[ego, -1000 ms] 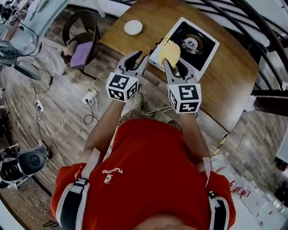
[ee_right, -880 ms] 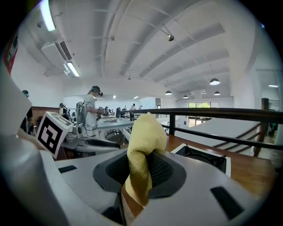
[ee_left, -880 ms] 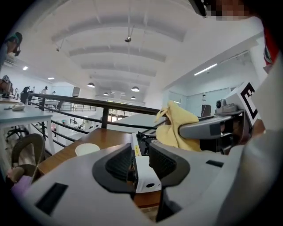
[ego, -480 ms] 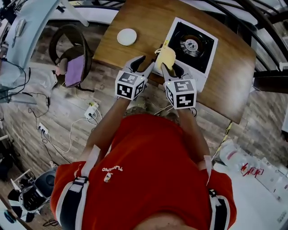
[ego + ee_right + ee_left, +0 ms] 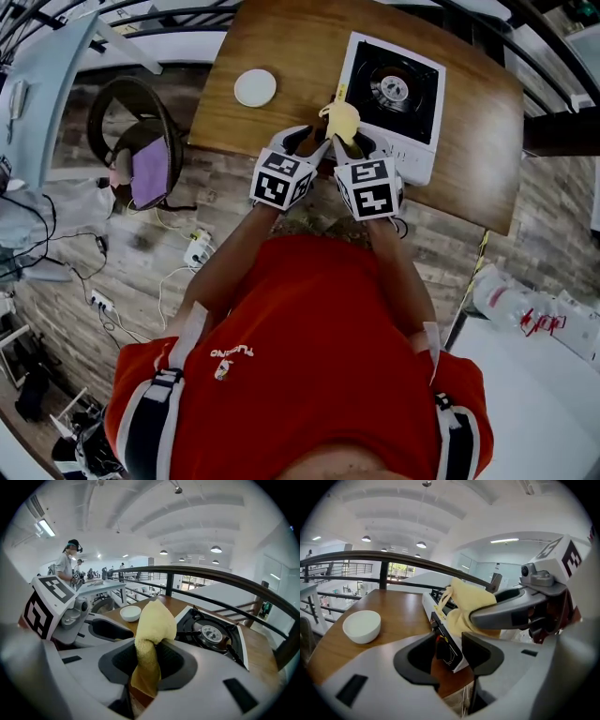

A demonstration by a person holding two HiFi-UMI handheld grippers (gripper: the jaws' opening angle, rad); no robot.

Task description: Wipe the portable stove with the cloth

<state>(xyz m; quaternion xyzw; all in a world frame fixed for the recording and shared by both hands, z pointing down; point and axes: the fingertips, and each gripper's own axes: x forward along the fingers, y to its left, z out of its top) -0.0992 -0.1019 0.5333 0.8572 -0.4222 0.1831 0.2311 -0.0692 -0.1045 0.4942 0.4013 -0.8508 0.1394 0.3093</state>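
Observation:
The portable stove (image 5: 427, 159), white with a black top and a burner, stands on the wooden table (image 5: 281, 47). A yellow cloth (image 5: 342, 119) hangs bunched over the stove's near left corner, and my right gripper (image 5: 354, 142) is shut on it. In the right gripper view the cloth (image 5: 154, 625) stands up from between the jaws of the right gripper (image 5: 149, 660), in front of the stove (image 5: 211, 634). My left gripper (image 5: 302, 139) is close beside it on the left. Its jaws are opening, and the left gripper (image 5: 450, 648) has nothing between them. The stove's front edge (image 5: 440, 620) shows behind.
A white bowl (image 5: 255, 87) sits on the table left of the stove. On the floor to the left are a chair with a purple cushion (image 5: 141, 159) and a power strip with cables (image 5: 199, 248). A dark railing (image 5: 211, 576) runs beyond the table.
Both grippers have sunk and moved forward to the stove's near left corner, with the cloth still in the right one. The left gripper's jaws have spread wider.

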